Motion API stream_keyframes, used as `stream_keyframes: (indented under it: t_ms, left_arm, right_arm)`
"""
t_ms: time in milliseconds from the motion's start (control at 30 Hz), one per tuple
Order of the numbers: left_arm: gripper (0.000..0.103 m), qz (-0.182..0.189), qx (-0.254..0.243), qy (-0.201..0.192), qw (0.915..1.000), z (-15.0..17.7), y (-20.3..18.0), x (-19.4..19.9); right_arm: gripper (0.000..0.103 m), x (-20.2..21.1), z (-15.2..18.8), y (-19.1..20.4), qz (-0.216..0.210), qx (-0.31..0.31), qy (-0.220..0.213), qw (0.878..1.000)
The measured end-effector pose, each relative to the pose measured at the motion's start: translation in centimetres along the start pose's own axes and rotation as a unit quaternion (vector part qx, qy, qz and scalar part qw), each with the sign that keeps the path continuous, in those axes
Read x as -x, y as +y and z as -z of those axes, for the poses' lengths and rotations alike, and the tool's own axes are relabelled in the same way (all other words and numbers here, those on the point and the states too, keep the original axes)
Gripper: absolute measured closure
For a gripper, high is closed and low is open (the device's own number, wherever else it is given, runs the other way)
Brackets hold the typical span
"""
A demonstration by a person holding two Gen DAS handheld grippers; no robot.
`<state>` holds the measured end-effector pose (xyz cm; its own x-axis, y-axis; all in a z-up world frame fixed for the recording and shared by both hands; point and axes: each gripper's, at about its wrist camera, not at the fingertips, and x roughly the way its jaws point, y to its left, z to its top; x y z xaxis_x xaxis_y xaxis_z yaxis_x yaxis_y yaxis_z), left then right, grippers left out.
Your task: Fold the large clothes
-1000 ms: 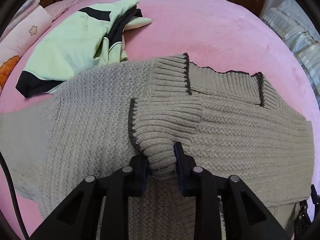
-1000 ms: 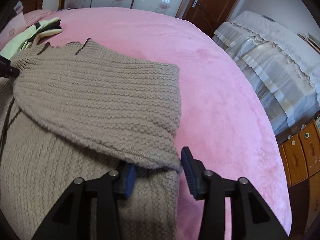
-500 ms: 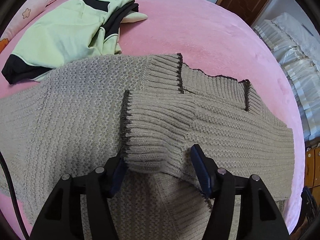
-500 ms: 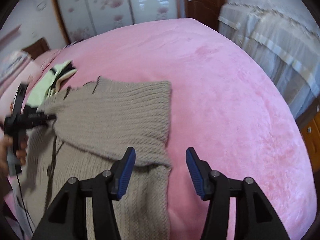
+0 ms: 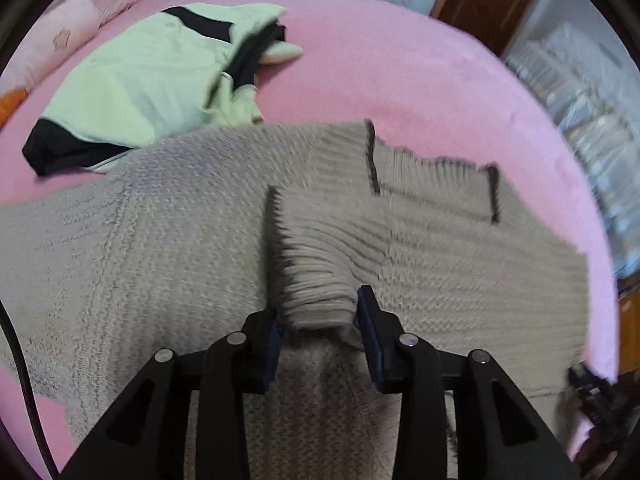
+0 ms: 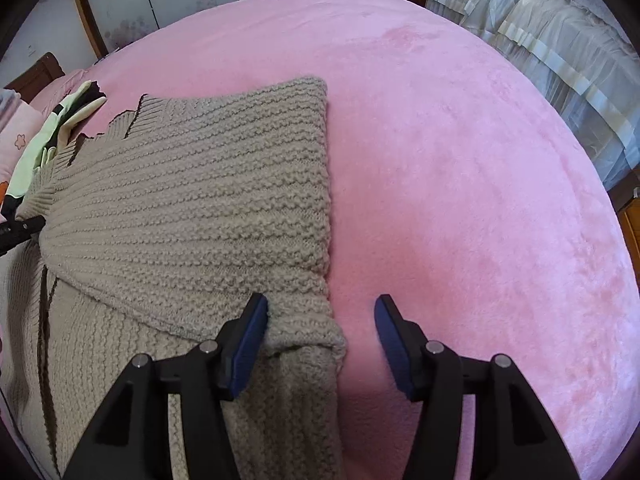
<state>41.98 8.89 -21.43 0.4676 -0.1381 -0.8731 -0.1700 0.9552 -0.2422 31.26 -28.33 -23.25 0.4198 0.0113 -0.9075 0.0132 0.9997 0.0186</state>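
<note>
A large beige knitted sweater (image 5: 168, 248) lies spread across a bed covered in a pink blanket (image 5: 400, 60). One sleeve is folded across the body of the sweater, its ribbed cuff (image 5: 312, 272) ending near the middle.

In the left wrist view, the left hand-held gripper (image 5: 320, 320) points down at that cuff. The cuff end sits bunched between its two fingers, and the jaws are closing around it, both pads touching the knit. This view is smeared by motion, so the weave and the dark trim along the collar (image 5: 432, 168) look streaked. The near edge of the sweater is cut off behind the gripper's black frame. At the far right edge a dark shape appears, too blurred to identify.

In the right wrist view, the right hand-held gripper (image 6: 320, 316) hovers over the right edge of the sweater (image 6: 192, 200), at the folded shoulder. Its jaws are spread and opening. The left pad touches the knit fold; the right pad stands clear over bare pink blanket (image 6: 460, 160). The left gripper shows only as a thin black tip at the left edge of this view.

Beyond the sweater, on the far left of the bed, lies a crumpled light green garment with black panels (image 5: 152, 80). A pillow (image 5: 60, 36) is partly cut off at the far left. A lace-covered piece of furniture (image 6: 540, 40) stands to the right of the bed.
</note>
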Motion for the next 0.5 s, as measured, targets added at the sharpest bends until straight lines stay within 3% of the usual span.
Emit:
stream_keyframes:
  t_ms: [33, 100, 167, 267, 367, 433, 500]
  left_arm:
    - [0.065, 0.018, 0.014, -0.015, 0.9996, -0.6, 1.1, 1.1]
    - [0.053, 0.010, 0.024, -0.029, 0.9993, -1.1, 2.2, 1.9]
    - [0.051, -0.006, 0.026, -0.014, 0.9996, -2.0, 3.1, 1.8]
    - [0.050, 0.017, 0.037, 0.028, 0.9988, -2.7, 3.4, -0.1]
    - [0.050, 0.025, 0.064, 0.041, 0.9968, -3.4, 3.6, -1.8]
    - [0.050, 0.009, 0.062, 0.029, 0.9976, -3.6, 3.5, -2.5]
    - [0.046, -0.036, 0.026, 0.017, 0.9989, -3.1, 2.6, -3.1]
  right_arm:
    - [0.047, 0.3, -0.1, 0.0, -0.001, 0.003, -0.001, 1.000]
    - [0.047, 1.1, -0.2, -0.1, -0.003, 0.008, -0.006, 1.000]
    - [0.047, 1.9, -0.5, 0.0, 0.002, 0.011, -0.020, 1.000]
    - [0.047, 2.4, -1.2, 0.4, 0.002, 0.015, -0.034, 0.999]
    - [0.047, 2.0, -2.2, 0.5, 0.002, 0.010, -0.037, 0.999]
    - [0.047, 1.8, -2.8, 0.6, 0.002, 0.007, -0.039, 0.999]
    - [0.047, 1.7, -3.5, 0.9, 0.014, 0.009, -0.049, 0.999]
